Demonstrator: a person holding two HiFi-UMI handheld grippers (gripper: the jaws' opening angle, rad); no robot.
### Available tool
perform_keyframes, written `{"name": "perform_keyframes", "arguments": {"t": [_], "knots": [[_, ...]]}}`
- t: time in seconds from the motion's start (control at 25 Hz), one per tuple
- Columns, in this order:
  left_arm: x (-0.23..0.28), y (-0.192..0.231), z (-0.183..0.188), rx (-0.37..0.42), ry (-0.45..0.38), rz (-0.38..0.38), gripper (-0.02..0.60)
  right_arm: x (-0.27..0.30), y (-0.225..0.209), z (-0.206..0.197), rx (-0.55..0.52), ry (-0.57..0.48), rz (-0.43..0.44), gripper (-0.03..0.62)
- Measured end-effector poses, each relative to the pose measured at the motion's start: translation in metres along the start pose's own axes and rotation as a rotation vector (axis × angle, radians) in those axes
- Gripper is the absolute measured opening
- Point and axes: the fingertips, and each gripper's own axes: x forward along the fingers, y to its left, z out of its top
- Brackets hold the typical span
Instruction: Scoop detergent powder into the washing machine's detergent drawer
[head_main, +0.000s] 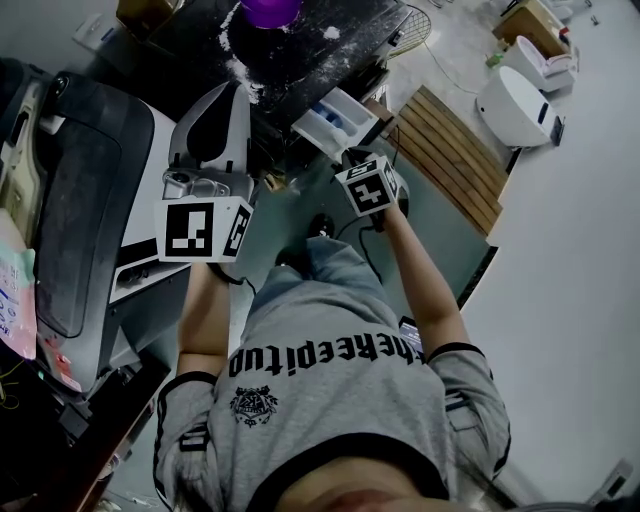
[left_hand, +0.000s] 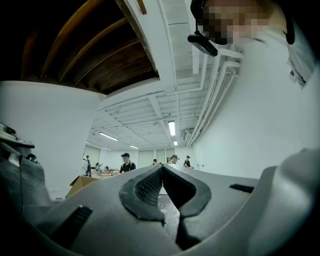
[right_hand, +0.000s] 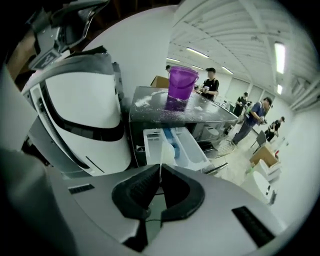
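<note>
The washing machine's white detergent drawer (head_main: 330, 115) (right_hand: 192, 147) is pulled out below a dark top (right_hand: 150, 112) strewn with spilled powder. On that top stands a purple cup (head_main: 270, 10) (right_hand: 181, 87). My right gripper (right_hand: 160, 167) hangs just in front of the drawer, jaws shut on the thin handle of a white scoop (right_hand: 167, 150), which shows edge-on over the drawer. In the head view only its marker cube (head_main: 368, 188) is plain. My left gripper (head_main: 228, 95) (left_hand: 161, 169) is left of the drawer, shut, holding nothing and aimed up at the room.
A large dark grey appliance (head_main: 90, 200) lies at the left. A wooden slatted pallet (head_main: 450, 150), a white tub (head_main: 515, 105) and cardboard boxes (head_main: 535, 25) stand on the floor to the right. Several people (right_hand: 212, 82) work at tables far behind.
</note>
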Motion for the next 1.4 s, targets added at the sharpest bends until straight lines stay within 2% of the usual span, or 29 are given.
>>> {"name": "perform_keyframes", "arguments": {"t": [0.4, 0.6, 0.96, 1.4], "knots": [[0.016, -0.014, 0.001, 0.0, -0.01, -0.049, 0.005, -0.024, -0.02, 0.012, 0.284, -0.135, 0.044, 0.008], [0.026, -0.018, 0.002, -0.004, -0.012, -0.06, 0.005, -0.039, -0.031, 0.03, 0.372, -0.231, 0.063, 0.008], [0.041, -0.021, 0.004, -0.001, -0.016, -0.064, 0.005, -0.071, -0.05, 0.074, 0.415, -0.395, 0.057, 0.008], [0.051, -0.019, 0.005, 0.001, -0.018, -0.06, 0.005, -0.106, -0.072, 0.113, 0.35, -0.536, -0.027, 0.008]]}}
